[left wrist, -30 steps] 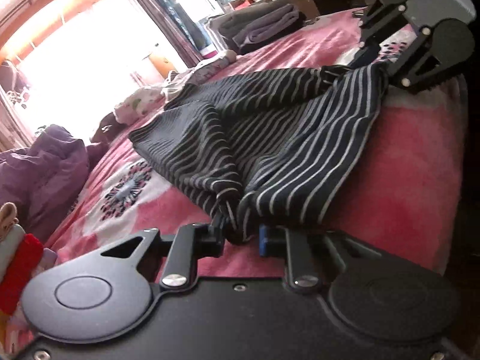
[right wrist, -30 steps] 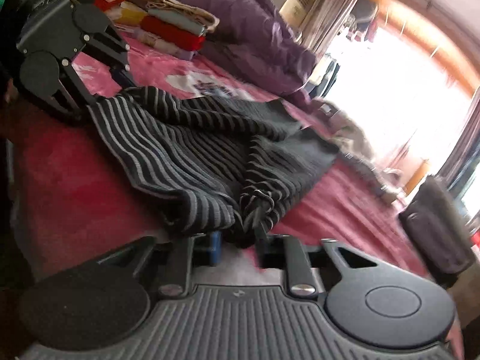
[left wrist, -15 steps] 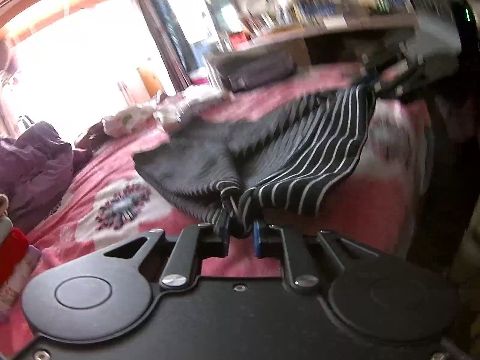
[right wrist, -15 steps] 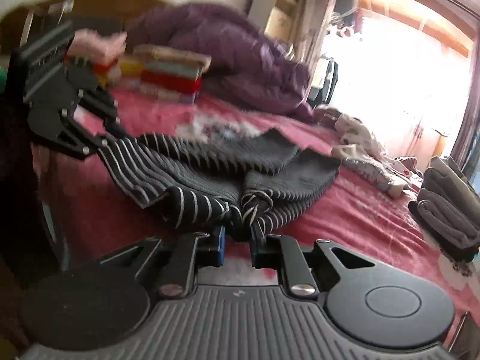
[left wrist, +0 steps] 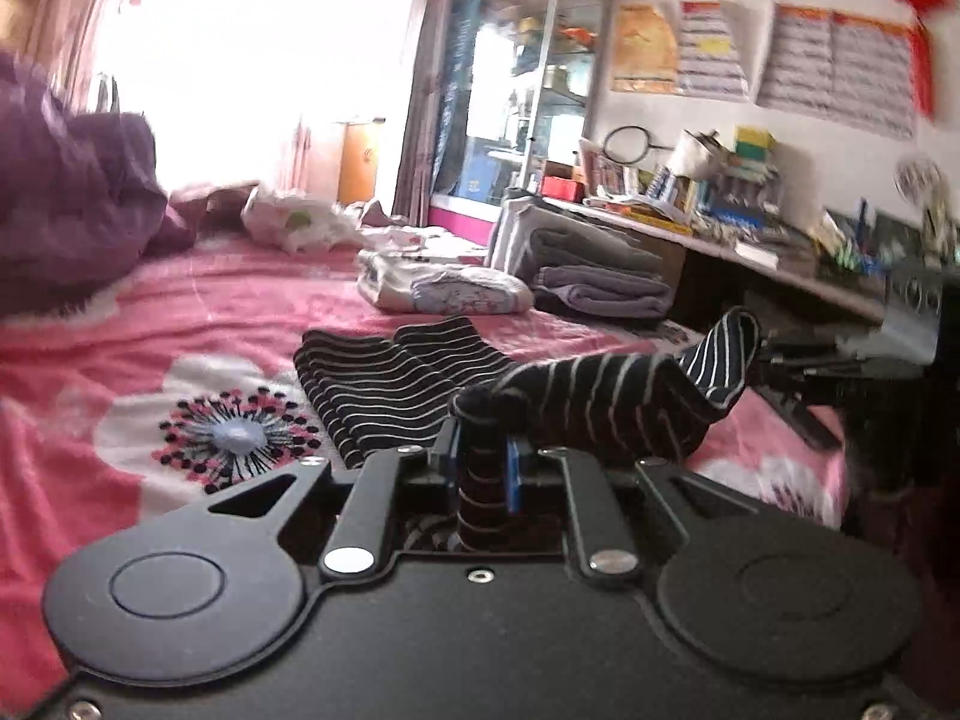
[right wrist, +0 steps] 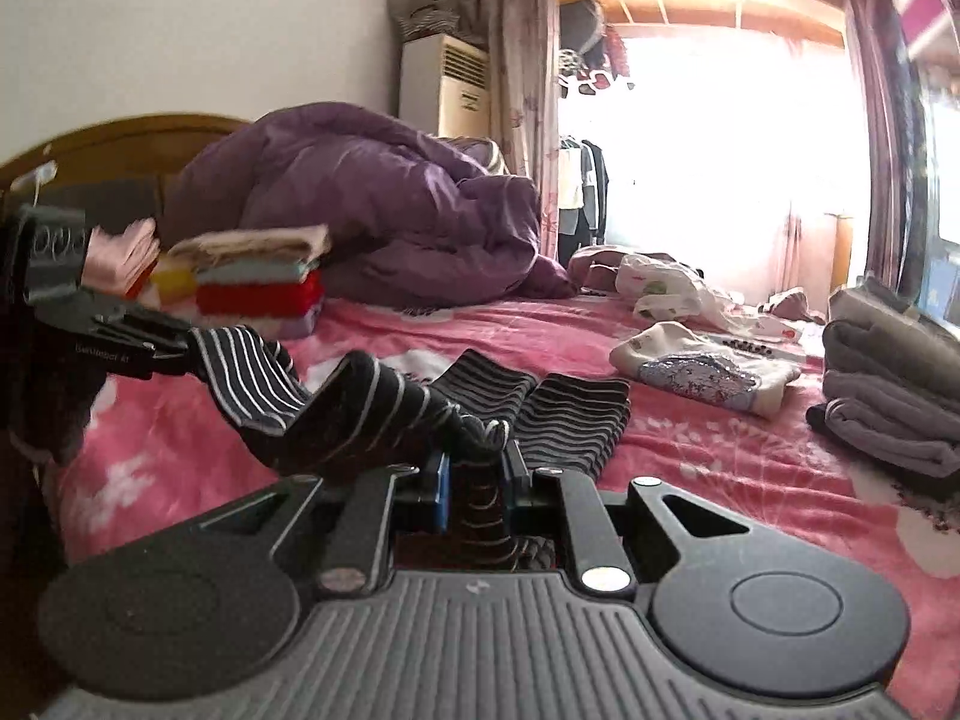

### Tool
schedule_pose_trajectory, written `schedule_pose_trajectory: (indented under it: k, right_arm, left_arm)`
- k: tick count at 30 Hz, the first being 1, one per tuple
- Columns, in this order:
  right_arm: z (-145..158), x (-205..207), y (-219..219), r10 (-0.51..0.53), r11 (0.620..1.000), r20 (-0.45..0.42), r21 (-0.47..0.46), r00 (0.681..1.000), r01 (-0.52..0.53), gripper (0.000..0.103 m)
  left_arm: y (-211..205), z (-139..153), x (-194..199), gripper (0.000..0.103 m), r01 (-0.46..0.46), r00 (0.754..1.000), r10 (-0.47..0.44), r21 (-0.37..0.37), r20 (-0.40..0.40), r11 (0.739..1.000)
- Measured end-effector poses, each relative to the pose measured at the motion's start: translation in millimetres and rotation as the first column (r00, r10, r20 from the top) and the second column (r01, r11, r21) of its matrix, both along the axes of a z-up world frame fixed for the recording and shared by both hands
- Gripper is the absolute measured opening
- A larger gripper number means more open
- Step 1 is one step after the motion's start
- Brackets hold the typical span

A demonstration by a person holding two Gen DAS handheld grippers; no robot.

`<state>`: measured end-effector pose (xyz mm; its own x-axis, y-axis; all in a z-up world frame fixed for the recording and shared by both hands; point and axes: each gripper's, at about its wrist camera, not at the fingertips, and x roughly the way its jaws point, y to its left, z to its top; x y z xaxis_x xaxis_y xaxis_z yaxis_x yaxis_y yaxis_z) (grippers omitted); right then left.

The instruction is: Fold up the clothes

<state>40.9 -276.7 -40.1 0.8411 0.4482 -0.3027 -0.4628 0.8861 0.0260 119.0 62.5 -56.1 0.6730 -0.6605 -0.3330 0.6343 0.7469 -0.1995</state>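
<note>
Left tongs (left wrist: 483, 468) and right tongs (right wrist: 474, 483) clamped, level.

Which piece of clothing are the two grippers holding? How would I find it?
Find the pink flowered bedsheet. In the middle of it lies the dark navy knit garment with thin white stripes, its near edge pinched by the left gripper and right gripper. Nothing else there is striped.

The striped garment (left wrist: 384, 387) looked like ribbed knit cloth, matt and soft. The left hand-held gripper (left wrist: 483, 468) was smooth matt black plastic with bright metal screws; the right hand-held gripper (right wrist: 474, 480) had a ridged grey plastic body. The bed sheet (right wrist: 720, 450) was soft pink printed cloth. The quilt (right wrist: 372, 204) had a faint sheen. The headboard (right wrist: 120, 138) was polished wood.
</note>
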Motion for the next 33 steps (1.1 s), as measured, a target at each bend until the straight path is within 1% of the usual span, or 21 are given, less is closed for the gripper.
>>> schedule_pose_trajectory:
  k: [3, 6, 9, 11, 12, 13, 14, 15, 17, 18, 20, 22, 24, 25, 26, 27, 28, 30, 33]
  right_arm:
    - [-8, 33, -12, -0.012, 0.996, -0.065, 0.085, 0.998, 0.018, 0.017]
    - [-25, 70, -25, -0.048, 0.982, -0.163, 0.171, 0.986, 0.076, 0.018]
    - [-44, 98, -34, -0.074, 0.949, -0.256, 0.278, 0.964, 0.147, 0.027]
    - [-54, 109, -40, -0.070, 0.917, -0.292, 0.357, 0.954, 0.177, 0.031]
    - [-58, 112, -43, -0.069, 0.902, -0.307, 0.386, 0.949, 0.191, 0.034]
    - [-60, 113, -45, -0.066, 0.895, -0.315, 0.401, 0.947, 0.196, 0.036]
    - [-62, 112, -47, -0.064, 0.891, -0.320, 0.408, 0.945, 0.198, 0.040]
    - [-63, 112, -49, -0.065, 0.890, -0.324, 0.409, 0.944, 0.202, 0.046]
    - [-63, 112, -54, -0.058, 0.882, -0.336, 0.424, 0.940, 0.206, 0.050]
    - [-64, 113, -55, -0.049, 0.877, -0.345, 0.434, 0.937, 0.205, 0.051]
    - [-64, 114, -57, -0.032, 0.870, -0.360, 0.449, 0.933, 0.203, 0.051]
    - [-63, 113, -53, -0.024, 0.884, -0.350, 0.430, 0.936, 0.184, 0.049]
    - [-61, 112, -45, -0.015, 0.901, -0.335, 0.405, 0.942, 0.158, 0.042]
    - [-61, 112, -42, -0.020, 0.907, -0.328, 0.391, 0.945, 0.154, 0.040]
    - [-59, 111, -40, -0.017, 0.911, -0.312, 0.387, 0.950, 0.144, 0.033]
    - [-58, 110, -39, -0.015, 0.914, -0.297, 0.383, 0.955, 0.133, 0.025]
    - [-57, 109, -37, -0.012, 0.917, -0.281, 0.379, 0.960, 0.123, 0.020]
    - [-51, 108, -34, -0.003, 0.922, -0.245, 0.375, 0.970, 0.097, 0.017]
    - [-41, 110, -35, -0.016, 0.917, -0.195, 0.389, 0.981, 0.092, 0.017]
  left_arm:
    - [-2, -10, 30, 0.012, -0.030, 0.996, 0.026, -0.041, -0.085, 0.999]
    - [-2, -17, 49, 0.012, -0.053, 0.988, 0.043, -0.061, -0.151, 0.997]
    - [-3, -22, 65, 0.013, -0.072, 0.976, 0.054, -0.076, -0.211, 0.995]
    - [-3, -26, 76, 0.020, -0.085, 0.966, 0.061, -0.084, -0.251, 0.993]
    - [-3, -28, 81, 0.023, -0.092, 0.961, 0.065, -0.089, -0.270, 0.992]
    - [-2, -29, 85, 0.027, -0.097, 0.956, 0.066, -0.094, -0.286, 0.991]
    - [2, -29, 85, 0.029, -0.099, 0.952, 0.064, -0.104, -0.298, 0.990]
    - [5, -29, 85, 0.029, -0.102, 0.948, 0.061, -0.118, -0.312, 0.988]
    - [11, -28, 83, 0.029, -0.108, 0.941, 0.054, -0.144, -0.335, 0.984]
    - [11, -28, 81, 0.030, -0.100, 0.940, 0.043, -0.151, -0.338, 0.983]
    - [8, -27, 78, 0.039, -0.082, 0.939, 0.027, -0.148, -0.343, 0.986]
    - [0, -30, 80, 0.039, -0.068, 0.938, 0.017, -0.135, -0.347, 0.989]
    - [-8, -29, 77, 0.039, -0.060, 0.944, 0.020, -0.110, -0.329, 0.992]
    - [-12, -28, 75, 0.037, -0.052, 0.951, 0.020, -0.093, -0.309, 0.994]
    - [-15, -26, 73, 0.024, -0.042, 0.958, 0.018, -0.076, -0.286, 0.996]
    - [-18, -24, 72, 0.020, -0.035, 0.965, 0.018, -0.063, -0.262, 0.997]
    - [-19, -22, 71, 0.016, -0.034, 0.971, 0.020, -0.056, -0.237, 0.998]
    - [-19, -17, 71, 0.014, -0.039, 0.980, 0.026, -0.063, -0.196, 0.997]
    - [-15, -8, 70, 0.013, -0.053, 0.993, 0.040, -0.119, -0.110, 0.992]
